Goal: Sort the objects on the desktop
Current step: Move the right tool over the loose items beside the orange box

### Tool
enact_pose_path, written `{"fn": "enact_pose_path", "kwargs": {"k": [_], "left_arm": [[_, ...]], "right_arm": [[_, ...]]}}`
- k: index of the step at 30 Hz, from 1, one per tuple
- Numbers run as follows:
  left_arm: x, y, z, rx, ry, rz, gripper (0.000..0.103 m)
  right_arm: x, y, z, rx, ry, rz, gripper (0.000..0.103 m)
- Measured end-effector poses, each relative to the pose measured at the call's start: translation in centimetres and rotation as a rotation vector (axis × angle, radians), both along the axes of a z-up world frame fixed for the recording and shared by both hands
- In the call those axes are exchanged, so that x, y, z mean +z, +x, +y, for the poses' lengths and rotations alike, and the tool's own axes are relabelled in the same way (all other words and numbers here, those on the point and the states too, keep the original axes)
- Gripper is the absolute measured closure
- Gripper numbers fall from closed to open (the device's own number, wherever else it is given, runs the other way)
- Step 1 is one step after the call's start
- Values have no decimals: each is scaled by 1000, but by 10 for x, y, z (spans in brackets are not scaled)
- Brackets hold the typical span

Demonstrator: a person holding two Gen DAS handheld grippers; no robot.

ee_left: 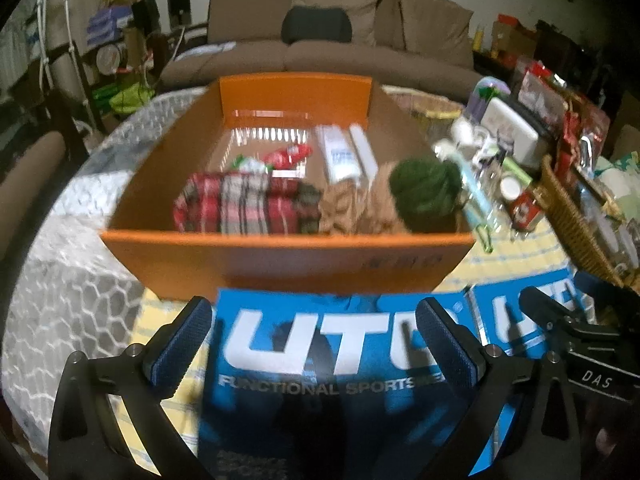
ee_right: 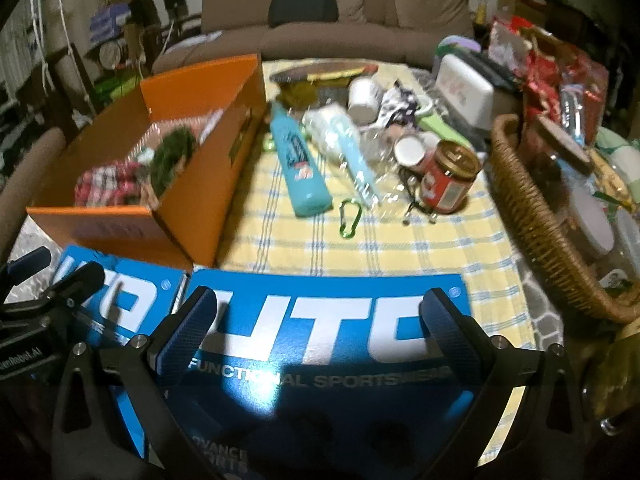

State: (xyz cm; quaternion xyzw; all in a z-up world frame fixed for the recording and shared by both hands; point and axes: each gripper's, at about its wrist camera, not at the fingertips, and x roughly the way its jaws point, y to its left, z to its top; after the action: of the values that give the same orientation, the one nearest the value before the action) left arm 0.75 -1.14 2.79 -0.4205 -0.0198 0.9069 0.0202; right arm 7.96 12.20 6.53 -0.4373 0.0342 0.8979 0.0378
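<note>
With both sets of jaws spread and empty over the blue packets (ee_right: 320, 320) at the frame bottom, the right gripper (ee_right: 320, 320) should reach up-frame to the teal bottle (ee_right: 300, 168) on the tabletop (ee_right: 360, 248), pinch its middle, then carry it to the orange box (ee_right: 192, 200) at left.

domestic living room, cluttered. evidence: brown upholstered sofa (ee_left: 340, 40) with loose back cushions and a dark pillow (ee_left: 316, 26) against a pale wall; table under a yellow checked cloth (ee_right: 380, 240); wicker basket (ee_right: 532, 216) of household odds and ends; orange cardboard box (ee_left: 280, 248) holding folded plaid fabric (ee_left: 240, 208); jar (ee_right: 450, 178), bottle (ee_right: 300, 168) and gift-wrapped packages (ee_right: 560, 76) spread about; shelves of stored goods at left (ee_left: 112, 40).
</note>
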Motion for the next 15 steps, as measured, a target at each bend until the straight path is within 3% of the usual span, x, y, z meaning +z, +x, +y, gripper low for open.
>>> {"fn": "enact_pose_path", "kwargs": {"k": [4, 8, 15], "left_arm": [[28, -4, -2, 1, 39, 4, 0], [57, -13, -2, 5, 17, 34, 0], [83, -27, 0, 19, 22, 53, 0]], "right_arm": [[21, 2, 12, -10, -29, 19, 0], [46, -4, 23, -17, -17, 42, 0], [88, -15, 34, -1, 15, 91, 0]]}}
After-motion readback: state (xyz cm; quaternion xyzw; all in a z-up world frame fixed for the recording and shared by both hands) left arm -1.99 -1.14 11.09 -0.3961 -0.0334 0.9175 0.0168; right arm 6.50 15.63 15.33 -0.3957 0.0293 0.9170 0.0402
